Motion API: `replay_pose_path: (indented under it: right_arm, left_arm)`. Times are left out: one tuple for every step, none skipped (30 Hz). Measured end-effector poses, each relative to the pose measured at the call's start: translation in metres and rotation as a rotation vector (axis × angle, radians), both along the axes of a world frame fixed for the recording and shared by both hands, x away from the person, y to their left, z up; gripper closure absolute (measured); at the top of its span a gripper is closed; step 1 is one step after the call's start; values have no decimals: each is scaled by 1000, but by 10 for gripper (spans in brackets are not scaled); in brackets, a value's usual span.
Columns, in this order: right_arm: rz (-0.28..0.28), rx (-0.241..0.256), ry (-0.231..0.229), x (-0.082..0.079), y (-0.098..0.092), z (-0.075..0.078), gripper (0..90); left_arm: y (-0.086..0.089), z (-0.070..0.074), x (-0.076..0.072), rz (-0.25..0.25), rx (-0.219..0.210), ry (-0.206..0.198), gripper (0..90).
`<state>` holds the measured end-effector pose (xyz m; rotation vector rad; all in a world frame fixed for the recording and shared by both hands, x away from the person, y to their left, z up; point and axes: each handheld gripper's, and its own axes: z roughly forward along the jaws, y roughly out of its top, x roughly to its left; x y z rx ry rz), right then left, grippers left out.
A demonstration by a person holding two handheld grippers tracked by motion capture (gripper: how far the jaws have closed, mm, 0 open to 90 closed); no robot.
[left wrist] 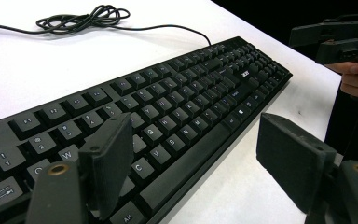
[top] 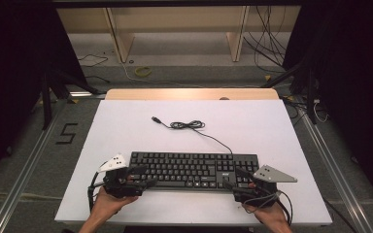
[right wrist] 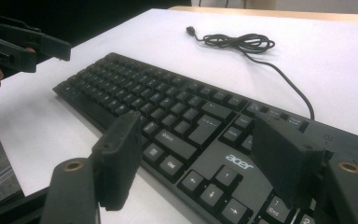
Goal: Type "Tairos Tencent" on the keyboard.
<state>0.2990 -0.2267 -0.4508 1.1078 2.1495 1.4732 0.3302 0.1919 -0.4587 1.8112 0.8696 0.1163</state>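
Looking down from the high view, the black Acer keyboard [top: 194,170] lies along the near part of the white desk [top: 126,131], with the left tongs [top: 137,177] at its left end and the right tongs [top: 235,179] at its right end, both released. Its USB cable [top: 189,125] lies coiled farther back; a hurried lift could drag it and snag the plug.

In the left gripper view, the left tongs [left wrist: 200,158] gape across the keyboard's [left wrist: 177,107] front edge, one jaw over the keys. Closing here would likely press keys rather than grip the frame.

In the right gripper view, the right tongs [right wrist: 205,158] straddle the arrow-key corner of the keyboard [right wrist: 186,126], unclenched. Uneven closing of the two could tilt or twist the board.
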Motion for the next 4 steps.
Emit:
replay_pose_path:
  right_arm:
    - [1, 0, 0, 0, 0, 0, 344]
    - [1, 0, -1, 0, 0, 0, 344]
    - [0, 0, -1, 0, 0, 0, 344]
    - [0, 0, -1, 0, 0, 0, 344]
  left_arm:
    - [0, 0, 0, 0, 1, 1, 272]
    - [0, 0, 0, 0, 3, 0, 272]
    - [0, 0, 0, 1, 3, -1, 272]
    - [0, 0, 0, 3, 2, -1, 271]
